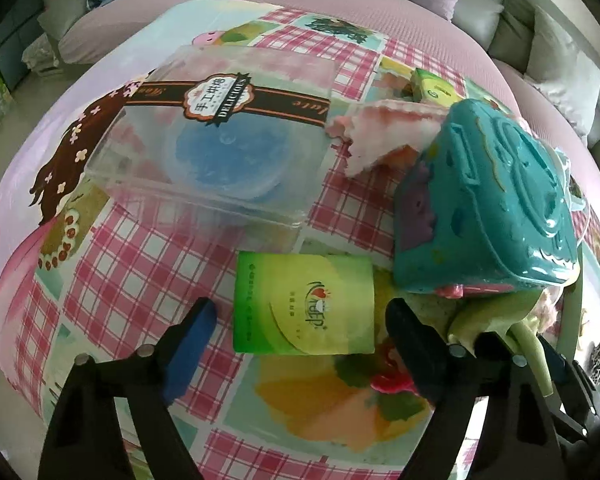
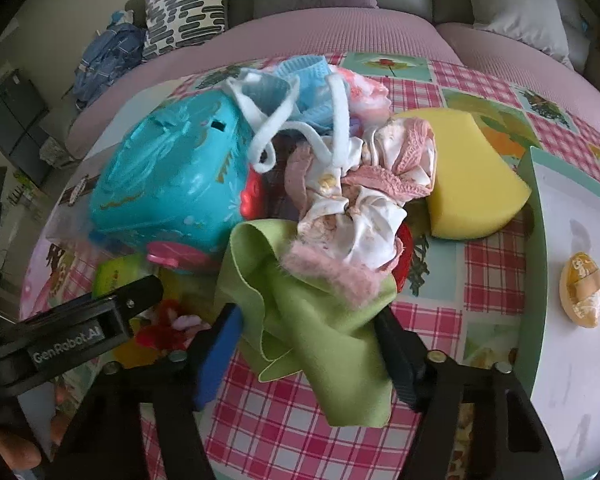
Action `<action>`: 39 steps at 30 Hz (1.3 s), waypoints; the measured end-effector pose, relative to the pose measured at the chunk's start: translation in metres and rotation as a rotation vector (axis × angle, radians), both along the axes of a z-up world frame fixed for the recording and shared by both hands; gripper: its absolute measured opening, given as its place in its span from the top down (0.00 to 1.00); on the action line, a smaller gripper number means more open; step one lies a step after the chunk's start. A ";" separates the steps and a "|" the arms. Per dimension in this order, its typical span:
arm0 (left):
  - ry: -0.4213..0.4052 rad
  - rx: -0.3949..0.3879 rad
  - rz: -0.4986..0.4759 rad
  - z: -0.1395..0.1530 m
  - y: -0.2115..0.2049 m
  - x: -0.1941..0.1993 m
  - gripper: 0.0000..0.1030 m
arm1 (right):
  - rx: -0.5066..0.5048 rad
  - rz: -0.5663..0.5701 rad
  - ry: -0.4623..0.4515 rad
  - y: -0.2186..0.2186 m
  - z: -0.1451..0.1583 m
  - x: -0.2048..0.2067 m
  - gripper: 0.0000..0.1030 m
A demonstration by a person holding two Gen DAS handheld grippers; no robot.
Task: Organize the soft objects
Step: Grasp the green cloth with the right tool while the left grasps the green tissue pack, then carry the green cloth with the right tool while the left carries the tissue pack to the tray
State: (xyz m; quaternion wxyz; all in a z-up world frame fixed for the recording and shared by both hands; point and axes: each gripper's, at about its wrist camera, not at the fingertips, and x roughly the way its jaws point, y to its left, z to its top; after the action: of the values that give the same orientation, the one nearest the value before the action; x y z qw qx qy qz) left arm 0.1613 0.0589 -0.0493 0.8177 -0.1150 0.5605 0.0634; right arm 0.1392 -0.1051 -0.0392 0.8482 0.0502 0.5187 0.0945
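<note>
Left wrist view: left gripper spread wide, glossy green tissue pack between its fingers, untouched.
Right gripper parted around crumpled green cloth; frilly pink-white fabric heap at 12 o'clock, yellow sponge wedge at 2.

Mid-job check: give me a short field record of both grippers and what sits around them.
left gripper: open, straddling a green tissue pack
right gripper: open, green cloth draped between its fingers
pile behind the cloth: pink and white fabric bundle, blue face mask
hard items: teal toy case, clear plastic box
right of pile: yellow sponge, then tray
surface: checked tablecloth
</note>
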 end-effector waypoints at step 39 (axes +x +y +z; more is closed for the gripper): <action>-0.202 -0.058 0.001 0.065 0.015 -0.047 0.37 | 0.168 0.006 -0.162 -0.029 0.081 -0.048 0.88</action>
State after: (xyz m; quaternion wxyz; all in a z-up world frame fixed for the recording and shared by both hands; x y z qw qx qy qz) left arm 0.1142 0.0742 0.0160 0.8662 -0.1448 0.4769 0.0357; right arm 0.0915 -0.1338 0.0418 0.8800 0.1116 0.4386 0.1437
